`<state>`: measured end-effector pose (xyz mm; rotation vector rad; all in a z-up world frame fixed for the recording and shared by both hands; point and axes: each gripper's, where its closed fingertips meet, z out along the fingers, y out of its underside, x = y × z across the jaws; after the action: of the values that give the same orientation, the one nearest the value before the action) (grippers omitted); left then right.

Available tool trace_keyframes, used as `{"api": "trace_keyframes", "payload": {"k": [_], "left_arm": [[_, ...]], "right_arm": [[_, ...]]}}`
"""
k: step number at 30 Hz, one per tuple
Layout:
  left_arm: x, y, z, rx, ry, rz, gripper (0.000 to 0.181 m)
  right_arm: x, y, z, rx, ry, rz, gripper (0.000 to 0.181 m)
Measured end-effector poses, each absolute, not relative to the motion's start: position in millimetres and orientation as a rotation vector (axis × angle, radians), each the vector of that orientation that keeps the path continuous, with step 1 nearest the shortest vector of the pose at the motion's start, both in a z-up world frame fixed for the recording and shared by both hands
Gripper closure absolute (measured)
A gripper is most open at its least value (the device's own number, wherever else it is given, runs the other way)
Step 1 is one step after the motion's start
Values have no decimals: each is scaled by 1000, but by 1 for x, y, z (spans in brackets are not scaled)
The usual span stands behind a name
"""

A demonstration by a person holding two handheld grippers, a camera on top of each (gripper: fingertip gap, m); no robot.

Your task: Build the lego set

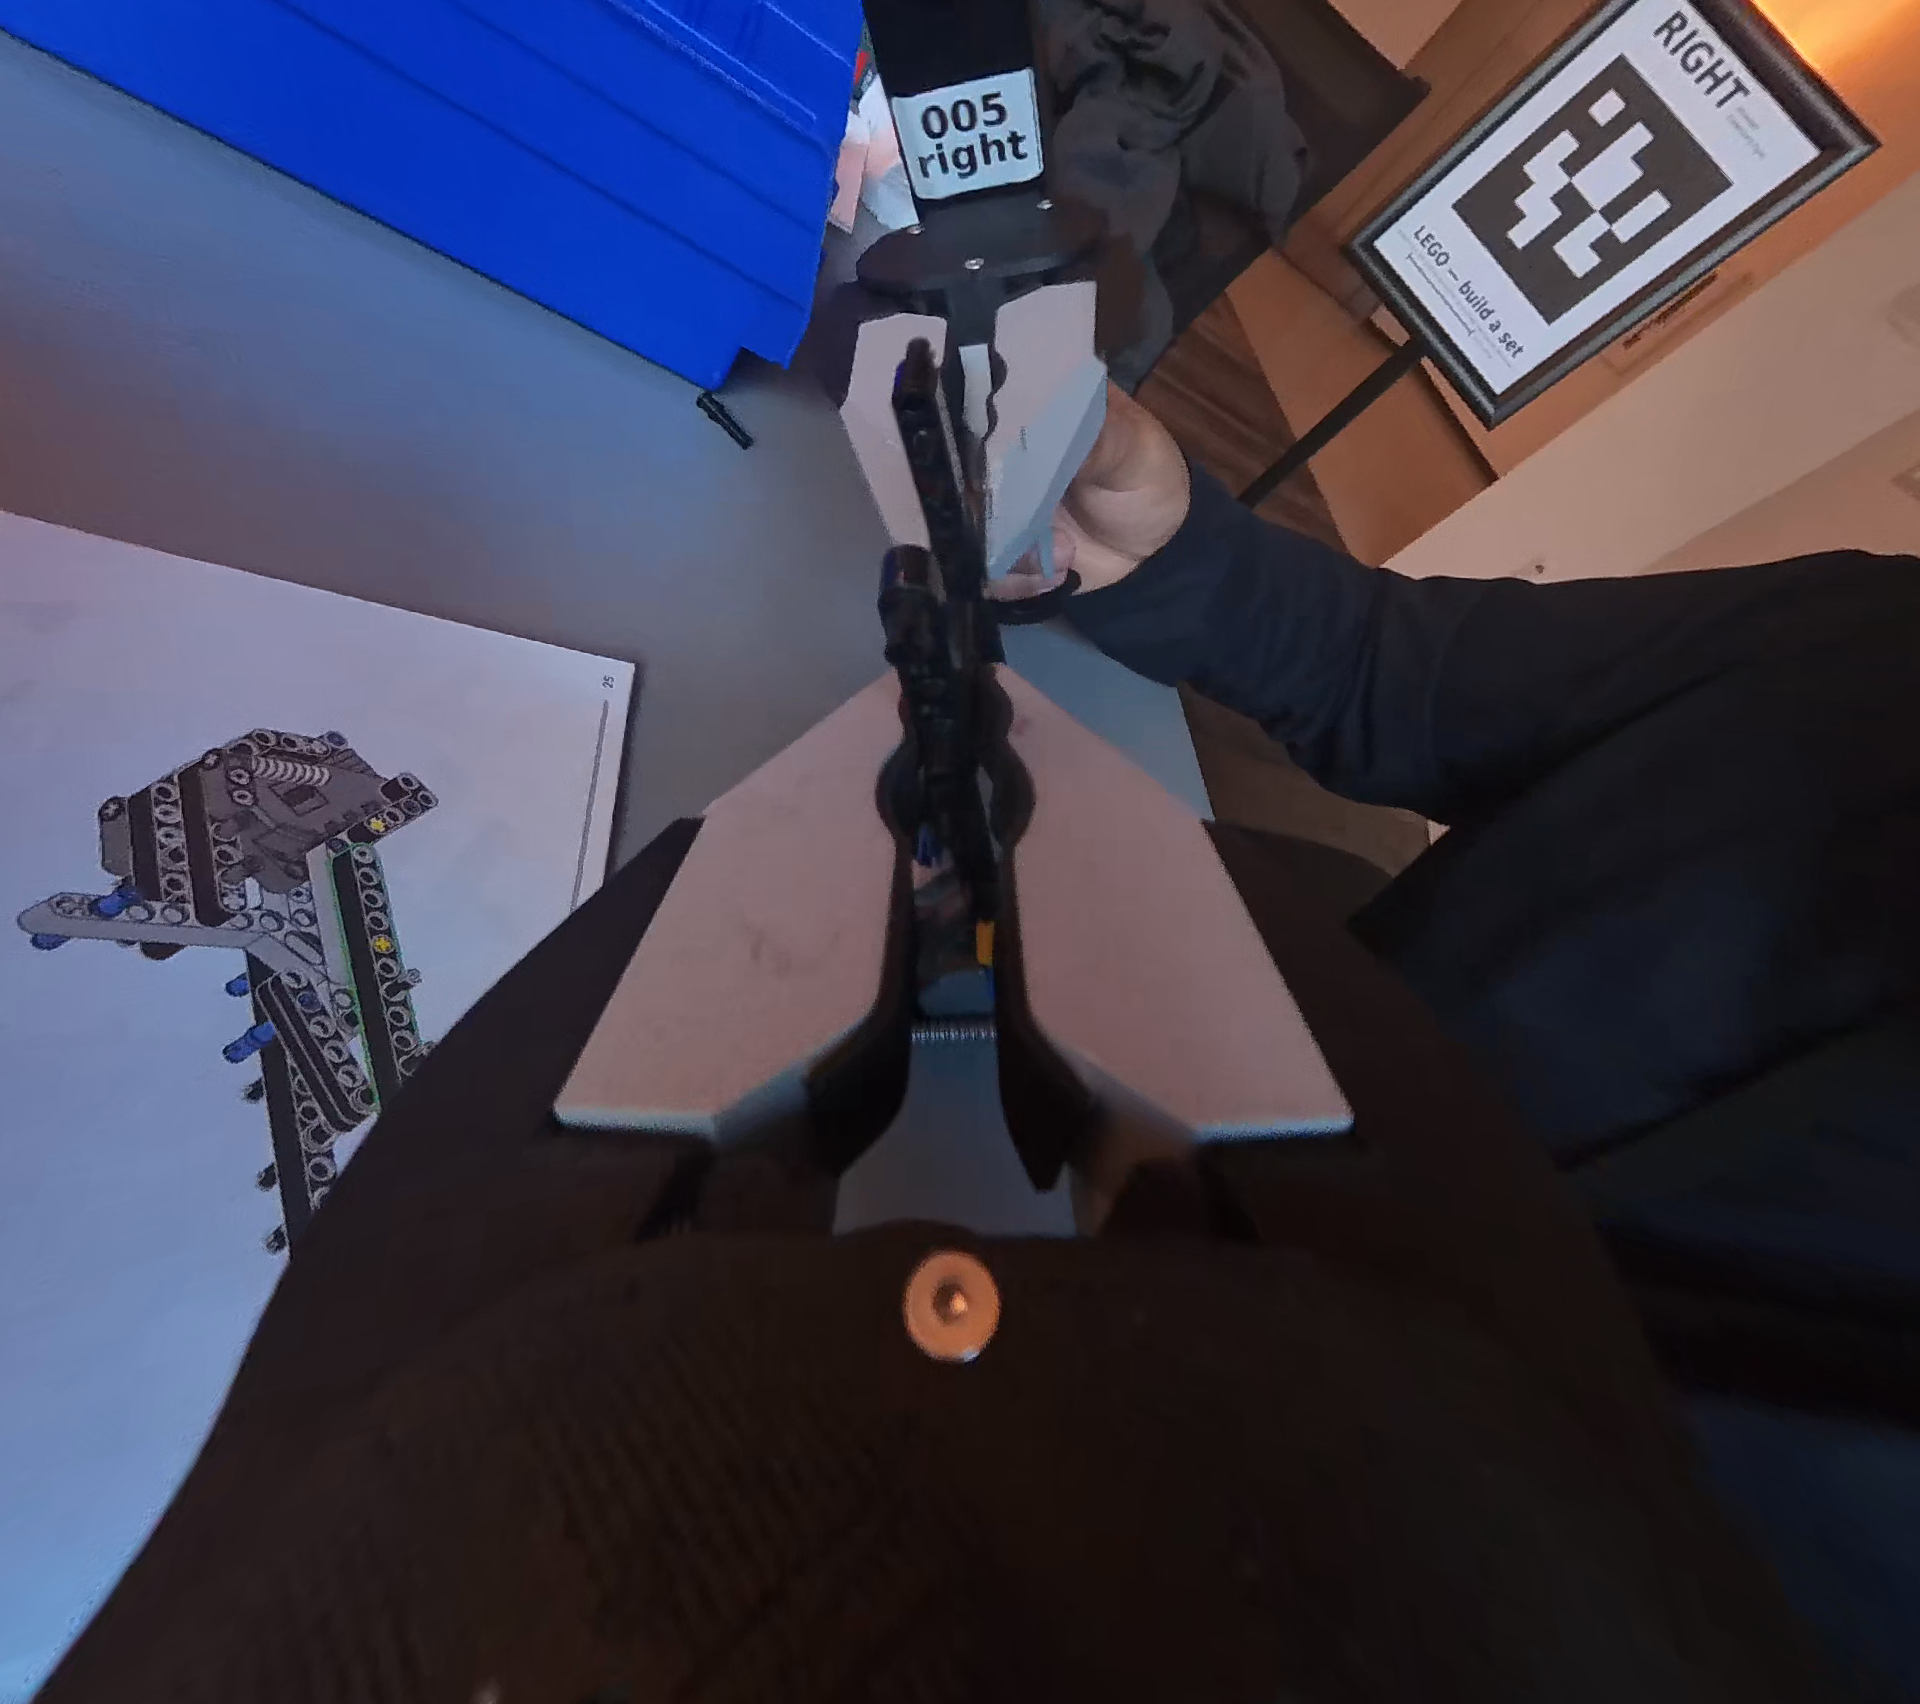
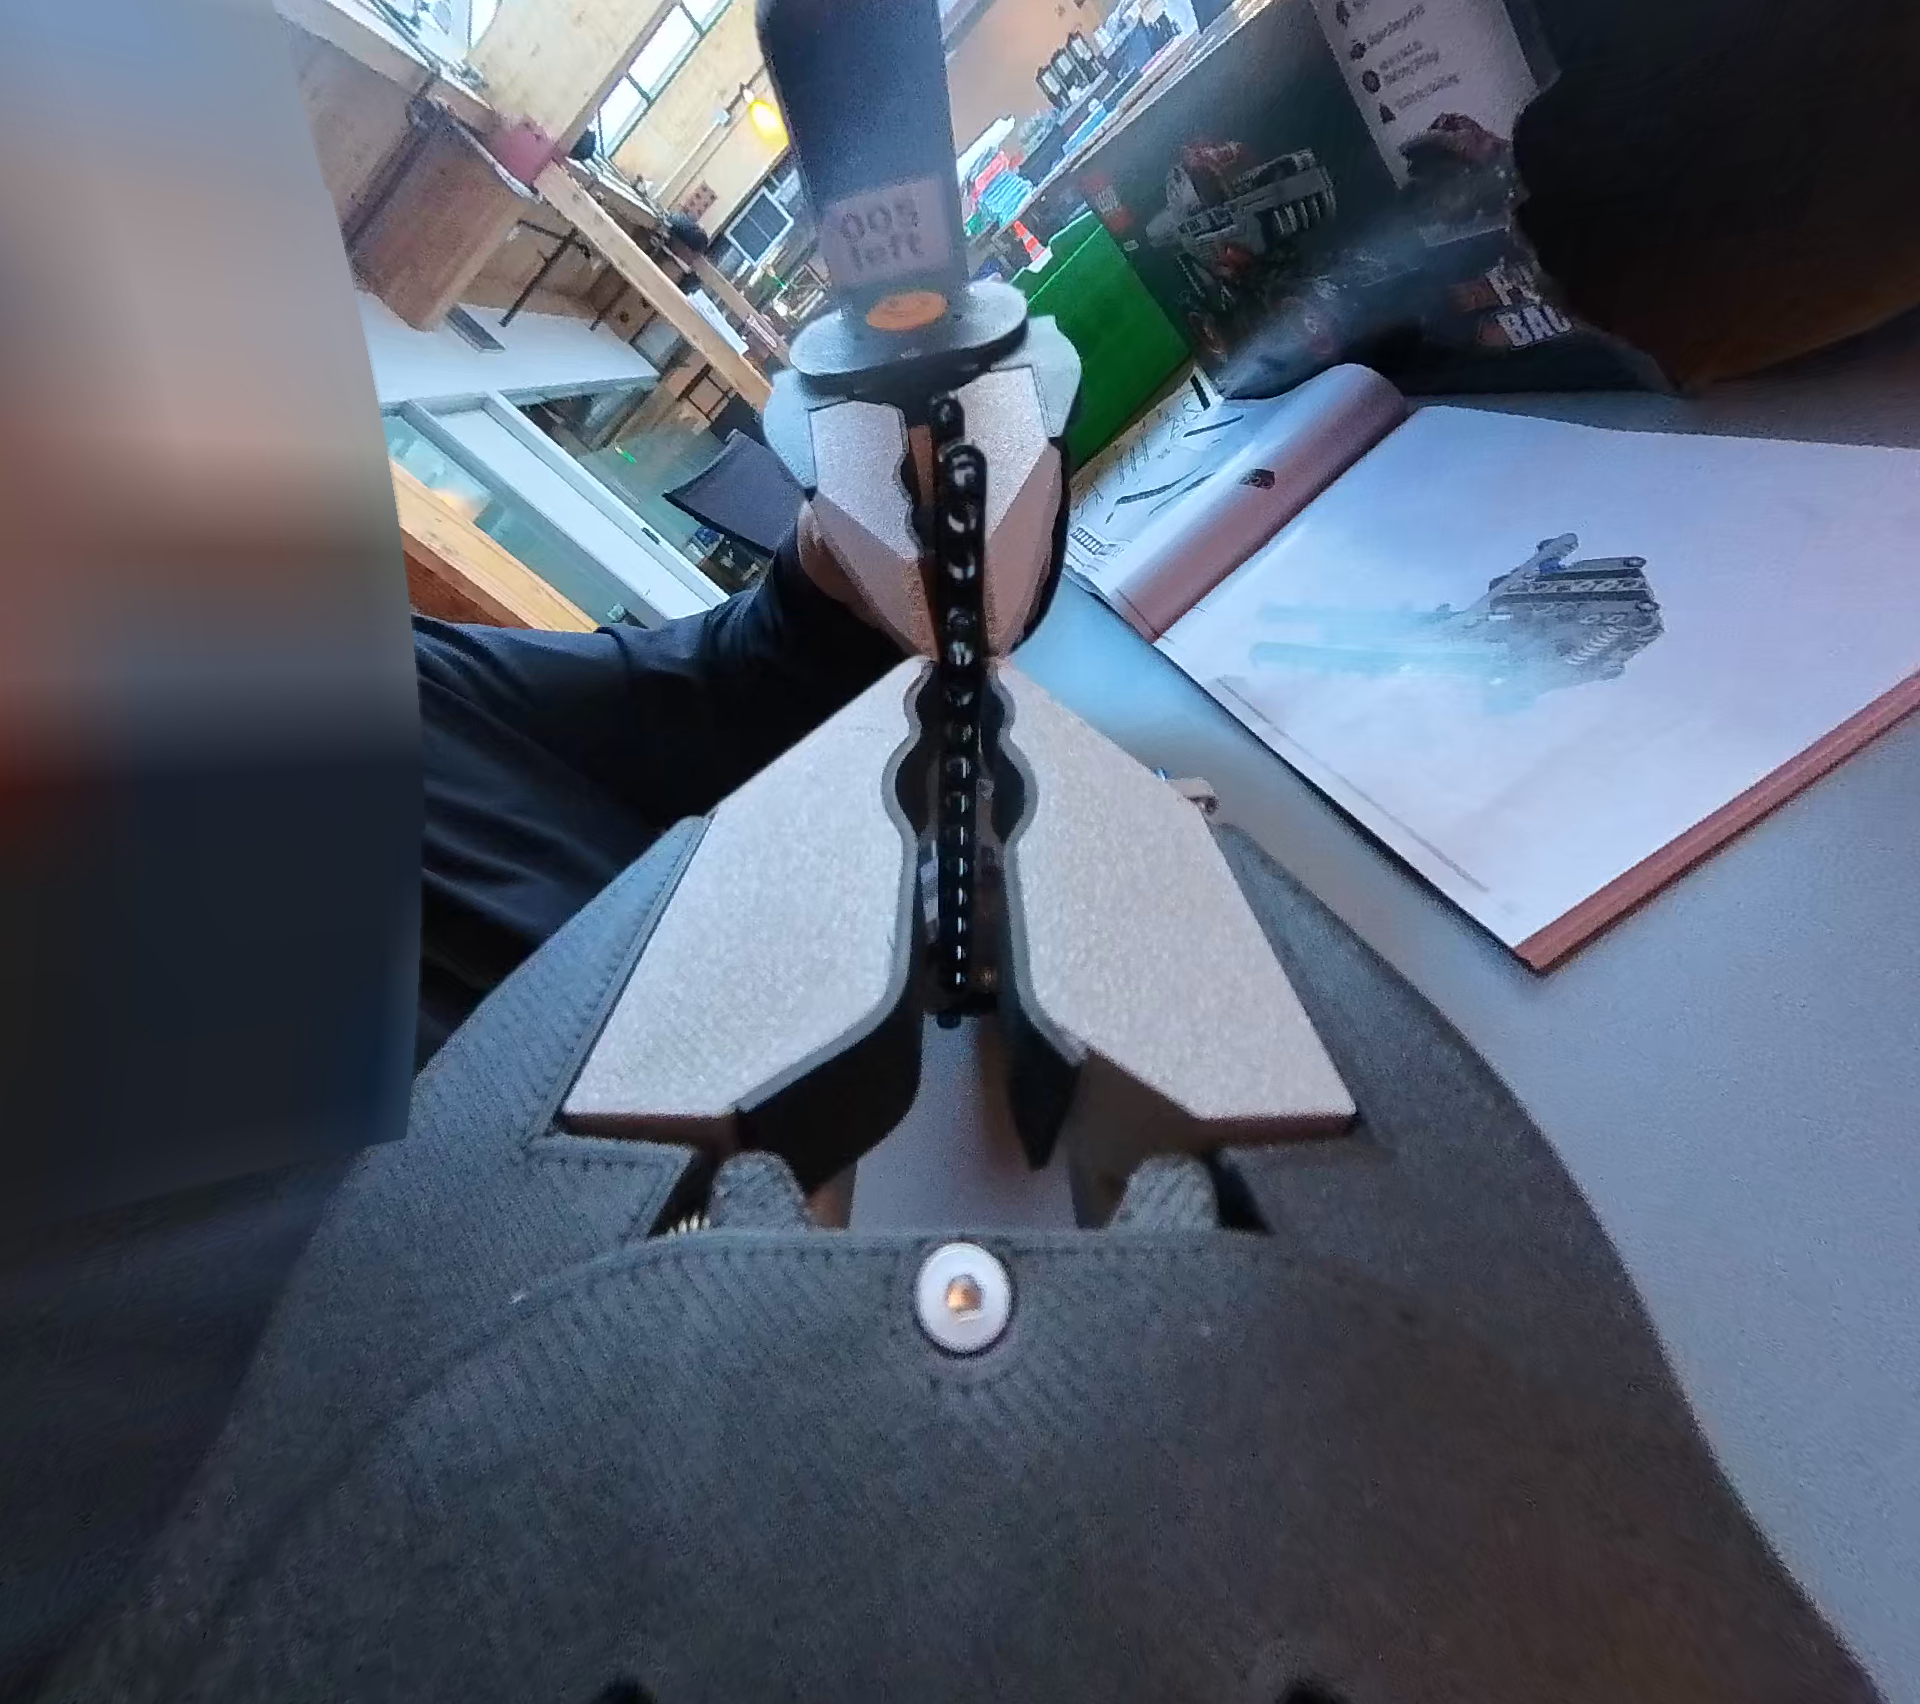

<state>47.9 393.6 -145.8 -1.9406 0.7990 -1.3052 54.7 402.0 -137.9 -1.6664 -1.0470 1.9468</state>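
Note:
A long black Lego beam assembly with holes and small blue pins is held in the air between the two grippers, which face each other tip to tip. My left gripper is shut on its near part. My right gripper is opposite, shut on the far part of the beam. In the right wrist view the beam runs between the shut fingers of my right gripper and on into my left gripper. How the parts join inside the jaws is hidden.
An open instruction booklet lies on the grey table; it also shows in the right wrist view. A blue bin, a small black piece, a framed sign, a Lego box and a green bin stand around. The tips of both grippers are at nearly the same place. Both grippers' tips are roughly 20 centimetres from the small black piece.

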Motion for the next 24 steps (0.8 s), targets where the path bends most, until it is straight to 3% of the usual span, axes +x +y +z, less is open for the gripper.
{"api": "trace_keyframes", "payload": {"k": [24], "left_arm": [[48,398,-148,-1916,725,-1312,175]], "right_arm": [[49,406,-141,-1655,-1021,1921,177]]}}
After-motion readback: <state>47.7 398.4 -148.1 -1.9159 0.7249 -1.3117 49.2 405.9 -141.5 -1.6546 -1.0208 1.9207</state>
